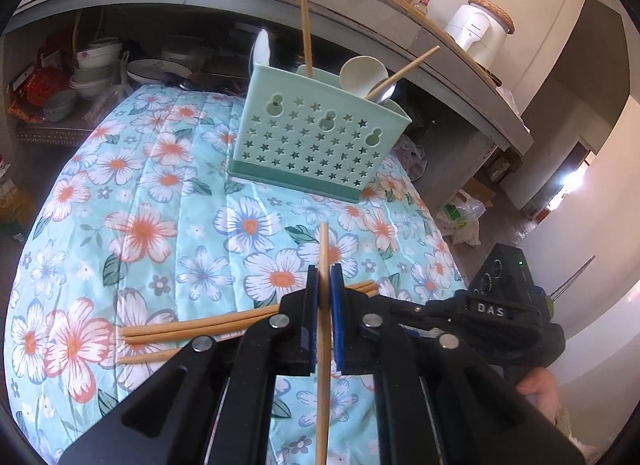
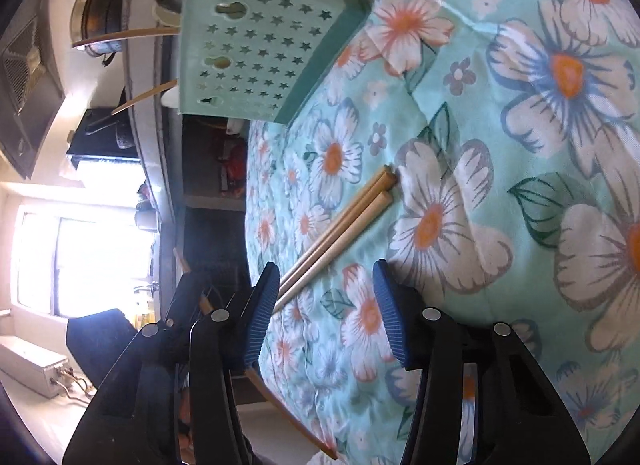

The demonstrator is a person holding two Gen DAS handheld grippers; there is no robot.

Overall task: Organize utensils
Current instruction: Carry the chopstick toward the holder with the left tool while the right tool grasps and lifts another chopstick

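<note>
In the left wrist view, my left gripper point(image 1: 324, 289) is shut on one wooden chopstick point(image 1: 323, 249), which stands upright between the blue pads. Behind it, three loose chopsticks point(image 1: 192, 329) lie on the floral cloth. A mint-green star-holed utensil holder point(image 1: 316, 137) stands further back, holding two chopsticks and some spoons. The right gripper's body point(image 1: 508, 305) shows at the lower right. In the right wrist view, my right gripper point(image 2: 326, 297) is open just above the cloth. The loose chopsticks point(image 2: 344, 225) run up to its left finger point(image 2: 264, 305); no pad presses them. The holder point(image 2: 260, 45) sits at the upper left.
The floral quilted cloth point(image 1: 152, 201) covers a rounded table. Behind it is a counter shelf with stacked bowls and plates point(image 1: 96, 65). A white jar and bottles point(image 1: 476, 31) stand on the counter top. Bags point(image 1: 464, 217) lie on the floor to the right.
</note>
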